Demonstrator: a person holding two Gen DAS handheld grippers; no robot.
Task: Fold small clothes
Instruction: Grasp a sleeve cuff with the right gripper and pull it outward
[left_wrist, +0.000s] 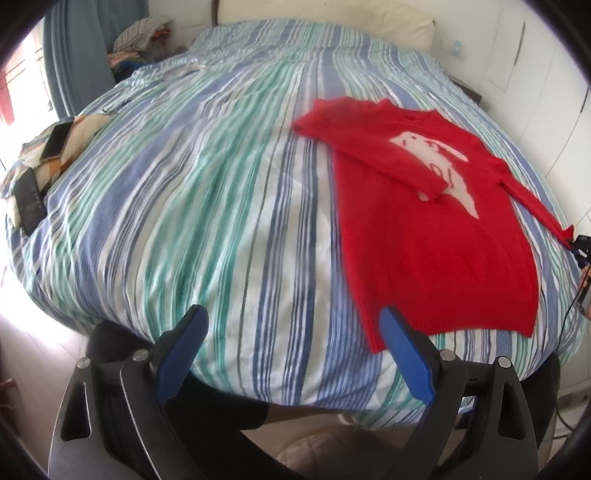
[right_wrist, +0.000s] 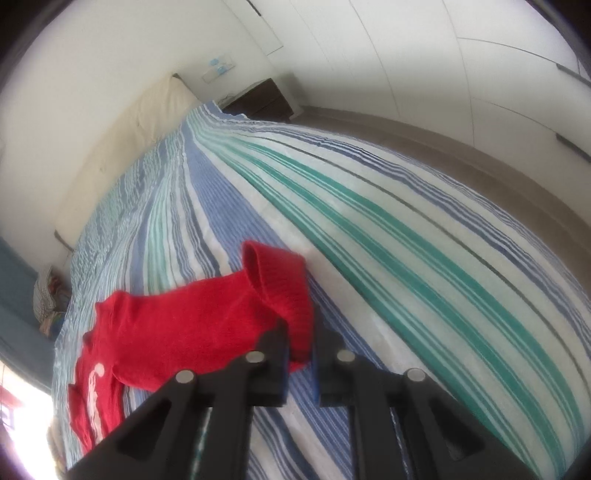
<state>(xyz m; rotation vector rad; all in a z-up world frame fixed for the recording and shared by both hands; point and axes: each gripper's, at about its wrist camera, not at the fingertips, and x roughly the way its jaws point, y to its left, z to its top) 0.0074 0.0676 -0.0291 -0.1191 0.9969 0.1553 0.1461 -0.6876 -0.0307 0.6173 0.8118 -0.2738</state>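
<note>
A small red sweater (left_wrist: 436, 251) with a white figure on its chest lies flat on the right part of the striped bed. One sleeve (left_wrist: 391, 162) is folded across the chest. The other sleeve (left_wrist: 532, 206) stretches out to the right, where my right gripper (left_wrist: 574, 245) pinches its cuff. In the right wrist view the red cuff (right_wrist: 284, 291) stands up between the shut jaws of my right gripper (right_wrist: 300, 354), with the sweater body (right_wrist: 147, 343) trailing to the left. My left gripper (left_wrist: 291, 325) hangs open above the bed's near edge, its right fingertip (left_wrist: 393, 325) over the sweater's hem, holding nothing.
The striped duvet (left_wrist: 192, 206) covers the whole bed. A patterned cloth with a phone (left_wrist: 55, 140) and a dark flat device (left_wrist: 29, 201) lies at the left edge. Piled clothes (left_wrist: 136, 40) sit at the far left, a dark nightstand (right_wrist: 258, 99) beyond the bed's head.
</note>
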